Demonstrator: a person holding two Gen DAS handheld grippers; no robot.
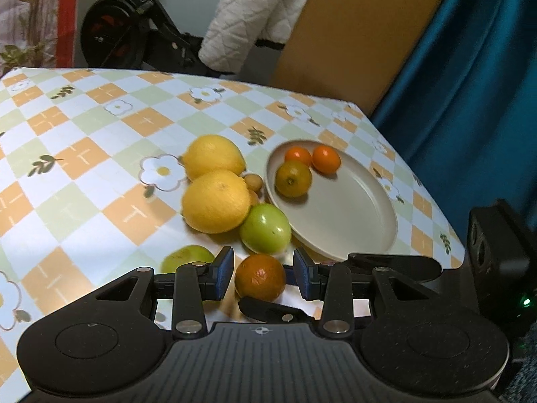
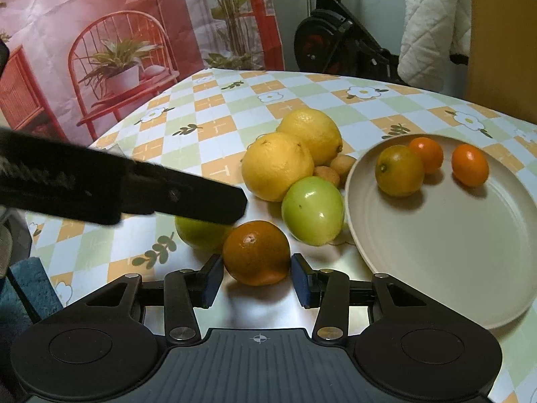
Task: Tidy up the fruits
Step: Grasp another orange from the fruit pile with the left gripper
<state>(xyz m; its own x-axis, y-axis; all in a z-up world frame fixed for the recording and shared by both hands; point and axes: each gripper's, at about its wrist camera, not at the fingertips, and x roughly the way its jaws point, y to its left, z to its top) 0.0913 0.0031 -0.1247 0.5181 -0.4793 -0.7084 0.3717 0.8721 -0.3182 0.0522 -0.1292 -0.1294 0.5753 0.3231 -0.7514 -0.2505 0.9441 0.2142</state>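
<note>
From my right gripper (image 2: 256,280) I see the pads spread wide, holding nothing, with the round dark-orange mandarin (image 2: 256,252) sitting on the checked floral tablecloth (image 2: 214,124) directly ahead, centred between the pads but not yet touched. My left gripper (image 1: 263,277) is just as wide and also empty, and the same mandarin appears between its pads too; I judge the right is better placed. The fruit is nearly round, so no axis matters.

Just beyond lie two green apples (image 2: 312,210), then two big yellow lemons (image 2: 277,166) with small tan fruits tucked behind. To the right, the shallow beige plate (image 2: 436,252) holds one greenish-orange mandarin (image 2: 399,169) and two small bright-orange kumquats (image 2: 470,164) at its far side.
</note>
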